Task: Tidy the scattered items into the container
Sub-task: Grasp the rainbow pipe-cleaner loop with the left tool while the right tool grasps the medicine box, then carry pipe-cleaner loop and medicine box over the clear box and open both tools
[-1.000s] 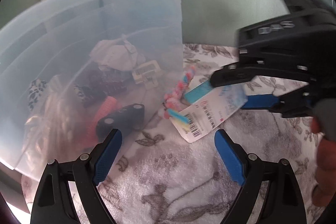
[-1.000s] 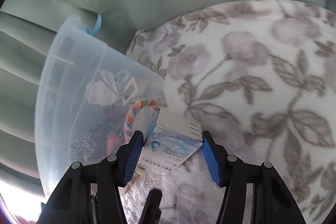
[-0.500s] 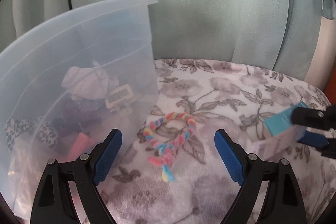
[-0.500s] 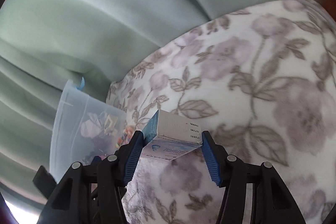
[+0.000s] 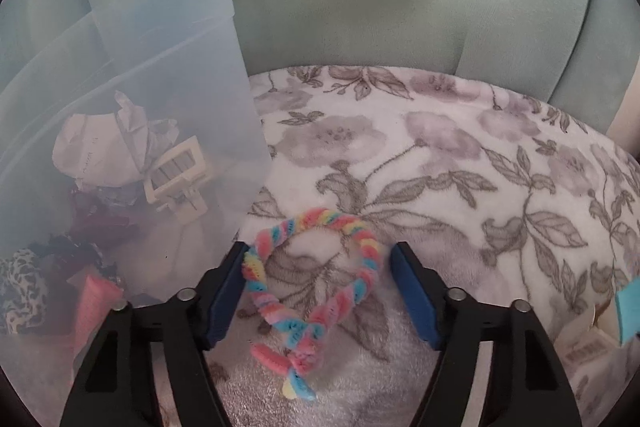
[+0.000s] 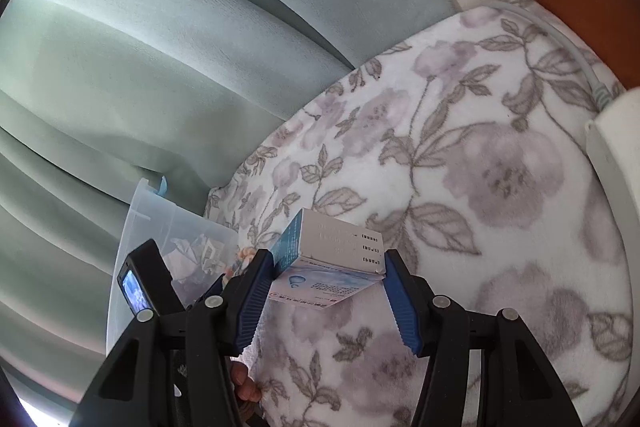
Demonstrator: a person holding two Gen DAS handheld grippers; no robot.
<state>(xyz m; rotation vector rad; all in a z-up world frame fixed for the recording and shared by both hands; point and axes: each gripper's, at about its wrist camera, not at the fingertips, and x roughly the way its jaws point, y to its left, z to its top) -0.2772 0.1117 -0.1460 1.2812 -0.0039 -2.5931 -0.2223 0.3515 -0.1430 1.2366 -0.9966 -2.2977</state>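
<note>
My left gripper (image 5: 316,293) is closing its jaws around the rainbow braided loop (image 5: 316,267), which lies flat on the floral blanket (image 5: 440,163) between my blue pads (image 5: 224,297); the left pad is right against the loop's edge, while the right pad is just beside it, not pressing. The loop's twisted tail trails back toward me between the black fingers. Just to the left of that gripper stands the translucent plastic container (image 5: 168,47), its wall touching the blanket's edge; inside it I see crumpled white paper, a cream frame-like piece, dark fabric and something pink.

My right gripper (image 6: 326,287) is pinching a small white-and-blue box (image 6: 332,251) between both pads, lifted clear of the blanket (image 6: 500,167). Beyond it, lower left, the container (image 6: 160,219) sits against the pale green curtain (image 6: 160,47).
</note>
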